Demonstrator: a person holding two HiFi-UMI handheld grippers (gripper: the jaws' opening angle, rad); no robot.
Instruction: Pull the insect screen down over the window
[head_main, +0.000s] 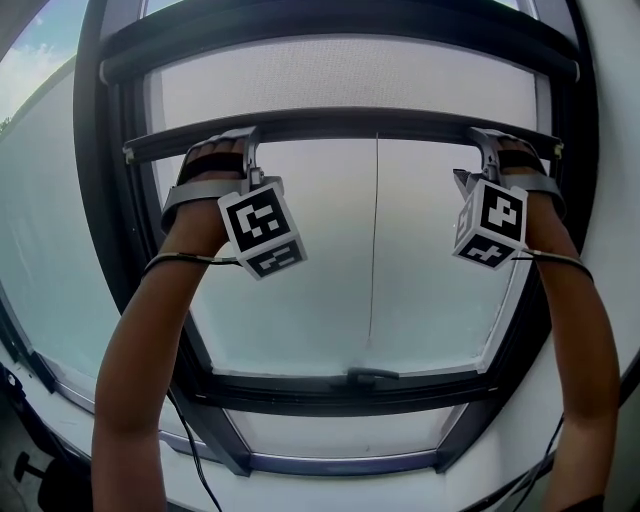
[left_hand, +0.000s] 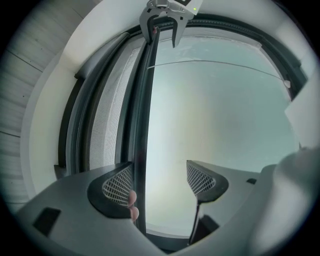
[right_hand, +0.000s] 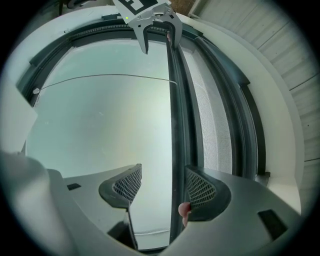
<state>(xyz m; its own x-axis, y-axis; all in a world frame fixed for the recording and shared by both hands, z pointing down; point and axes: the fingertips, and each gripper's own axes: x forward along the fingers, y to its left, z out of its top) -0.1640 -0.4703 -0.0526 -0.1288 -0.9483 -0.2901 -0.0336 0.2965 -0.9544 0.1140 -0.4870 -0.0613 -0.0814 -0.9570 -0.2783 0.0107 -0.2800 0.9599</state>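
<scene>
The insect screen's dark bottom bar (head_main: 370, 123) runs across the window, with white mesh (head_main: 350, 75) above it and bare glass below. My left gripper (head_main: 245, 138) hooks over the bar near its left end and my right gripper (head_main: 487, 138) near its right end. In the left gripper view the bar (left_hand: 142, 125) passes between the jaws of the left gripper (left_hand: 160, 177), close to one pad, with a wide gap to the other. The right gripper view shows the same: the bar (right_hand: 176, 125) lies inside the open right gripper (right_hand: 162, 182). A thin cord (head_main: 374, 240) hangs from the bar.
The dark window frame (head_main: 120, 250) rings the pane, with a catch (head_main: 368, 377) on the lower rail. A white wall (head_main: 615, 150) flanks the right side. A cable (head_main: 195, 460) dangles from my left arm. Dark objects (head_main: 30, 470) sit low at the left.
</scene>
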